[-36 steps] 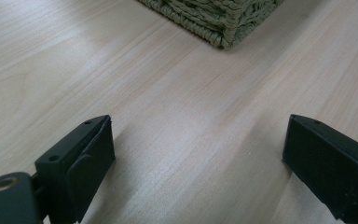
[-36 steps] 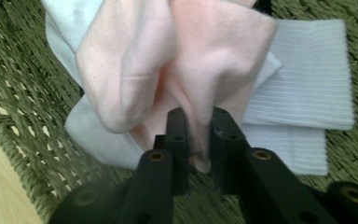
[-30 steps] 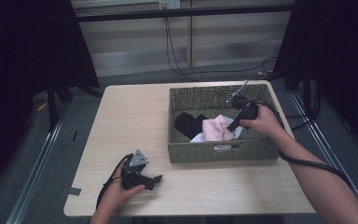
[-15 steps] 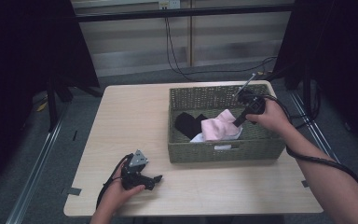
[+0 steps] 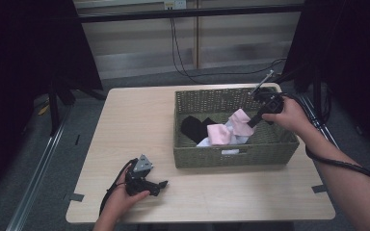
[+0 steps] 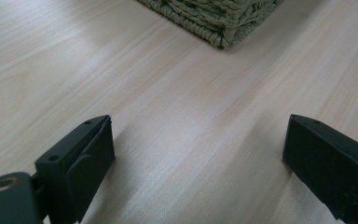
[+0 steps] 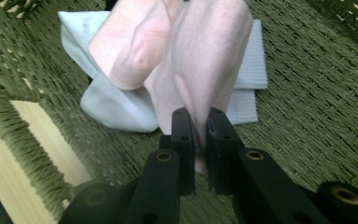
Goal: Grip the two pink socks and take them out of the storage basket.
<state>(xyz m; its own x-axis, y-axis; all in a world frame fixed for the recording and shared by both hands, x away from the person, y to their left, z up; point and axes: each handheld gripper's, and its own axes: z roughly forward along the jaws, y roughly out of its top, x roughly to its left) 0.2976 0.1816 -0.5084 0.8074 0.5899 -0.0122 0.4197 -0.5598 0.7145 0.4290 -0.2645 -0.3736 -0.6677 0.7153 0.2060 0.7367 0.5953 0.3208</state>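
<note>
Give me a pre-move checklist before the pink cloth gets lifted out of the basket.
1. Right gripper shut on the pink cloth: ok.
2. Cloth pinched at its edge, deep enough to hold: cannot tell.
3. Pink cloth clear of the white cloth beneath: not ok, its lower part rests on it.
4. Black cloth apart from the lift path: ok.
5. Basket standing flat on the table: ok.
6. Left gripper open, low over bare table short of the basket: ok.

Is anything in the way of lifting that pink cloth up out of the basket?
Nothing visible above it. The right gripper is shut on the pink cloth, whose lower part lies on white cloth inside the basket walls.
</note>
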